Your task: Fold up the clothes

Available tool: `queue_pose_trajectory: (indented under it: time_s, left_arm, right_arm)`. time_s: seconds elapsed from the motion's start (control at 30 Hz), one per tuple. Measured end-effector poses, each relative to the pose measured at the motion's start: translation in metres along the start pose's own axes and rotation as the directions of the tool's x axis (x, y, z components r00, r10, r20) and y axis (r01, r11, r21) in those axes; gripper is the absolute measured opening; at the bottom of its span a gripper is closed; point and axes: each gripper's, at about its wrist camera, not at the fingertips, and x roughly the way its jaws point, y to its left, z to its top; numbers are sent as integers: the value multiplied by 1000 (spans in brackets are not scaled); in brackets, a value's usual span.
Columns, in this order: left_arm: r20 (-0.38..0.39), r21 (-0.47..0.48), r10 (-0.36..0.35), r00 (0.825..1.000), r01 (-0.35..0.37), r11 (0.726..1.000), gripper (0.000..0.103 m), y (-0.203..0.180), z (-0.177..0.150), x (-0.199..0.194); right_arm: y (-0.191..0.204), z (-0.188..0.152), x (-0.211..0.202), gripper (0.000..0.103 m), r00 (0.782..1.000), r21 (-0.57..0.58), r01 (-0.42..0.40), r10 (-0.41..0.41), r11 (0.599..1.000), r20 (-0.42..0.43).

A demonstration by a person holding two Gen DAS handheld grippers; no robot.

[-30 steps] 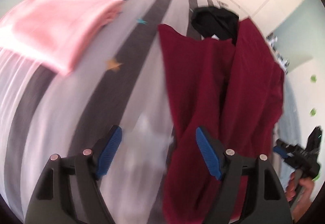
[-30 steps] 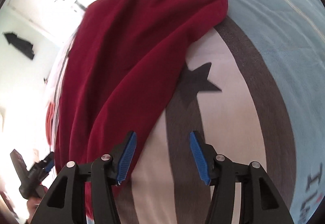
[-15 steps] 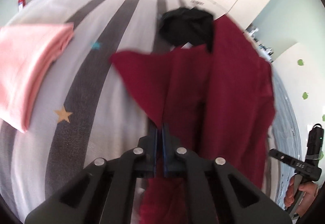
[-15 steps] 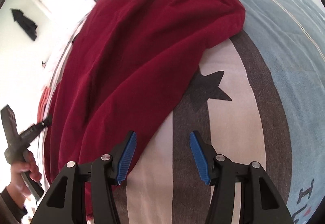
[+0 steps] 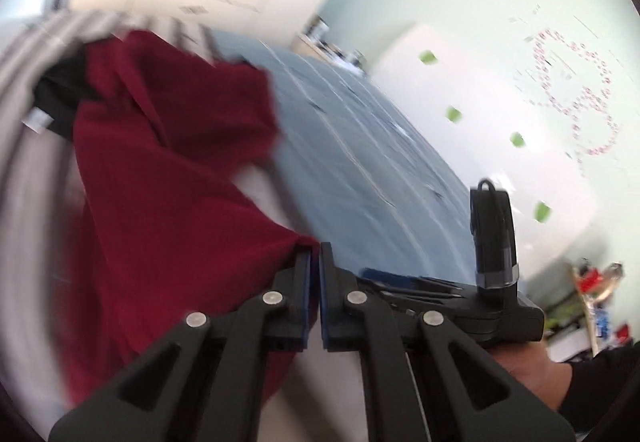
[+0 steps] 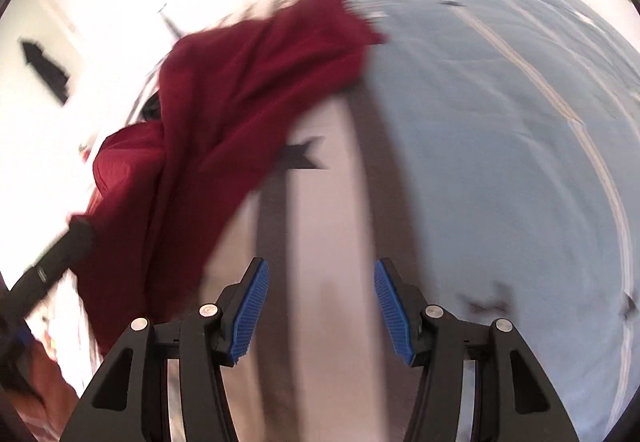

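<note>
Garment (image 5: 168, 181) on bed (image 6: 332, 226), blanket (image 6: 500, 145) to its right

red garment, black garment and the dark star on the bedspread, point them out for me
red garment (image 5: 168, 209), left wrist view, middle of the cloth
black garment (image 5: 60, 97), left wrist view, part showing beside the red cloth
dark star (image 6: 302, 157), right wrist view, its uncovered half

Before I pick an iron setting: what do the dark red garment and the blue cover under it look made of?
Dark red garment: soft matte knit, perhaps cotton or fleece; it drapes in heavy folds without shine. Blue cover: looks like matte woven or quilted fabric with pale stitched lines. Motion blur hides the weave on both.
</note>
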Motion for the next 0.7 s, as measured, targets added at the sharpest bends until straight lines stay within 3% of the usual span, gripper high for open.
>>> queue_pose_trajectory:
  time_s: [0.1, 0.17, 0.2, 0.27, 0.3, 0.43, 0.5, 0.6, 0.7]
  left_arm:
    - [-71, -49, -24, 997, 21, 999, 7, -23, -19, 30]
    - [-114, -66, -40, 993, 32, 997, 29, -34, -32, 35]
    - [-124, -64, -53, 991, 45, 997, 33, -38, -39, 31]
    - [-136, -54, -42, 990, 35, 998, 54, -41, -49, 20]
    - [-140, -54, -37, 989, 30, 998, 57, -42, -53, 13]
    - [-113, -45, 44, 993, -49, 998, 59, -20, -56, -8]
    - [-88, -65, 133, 987, -139, 988, 59, 6, -54, -26]
    - [-53, -106, 276, 960, -280, 954, 59, 48, -49, -54]
    - [-27, -148, 402, 915, -402, 904, 59, 89, -44, -80]
  right_arm:
    - [-44, -14, -29, 51, 999, 72, 54, -54, 996, -7]
    - [-77, -18, -43, 51, 997, 112, 82, -80, 990, -16]
    - [-90, -20, -49, 51, 996, 126, 92, -90, 988, -21]
    - [-100, -22, -47, 51, 995, 115, 94, -92, 989, -27]
    - [-105, -23, -47, 51, 995, 109, 95, -92, 989, -31]
    - [-88, -23, -24, 51, 997, 51, 62, -59, 997, -45]
    - [-79, -23, -11, 55, 998, 5, 41, -40, 999, -56]
    - [-50, -20, 19, 58, 997, -50, 5, -9, 999, -82]
    - [-30, -34, 30, 58, 990, -39, -47, 42, 998, -133]
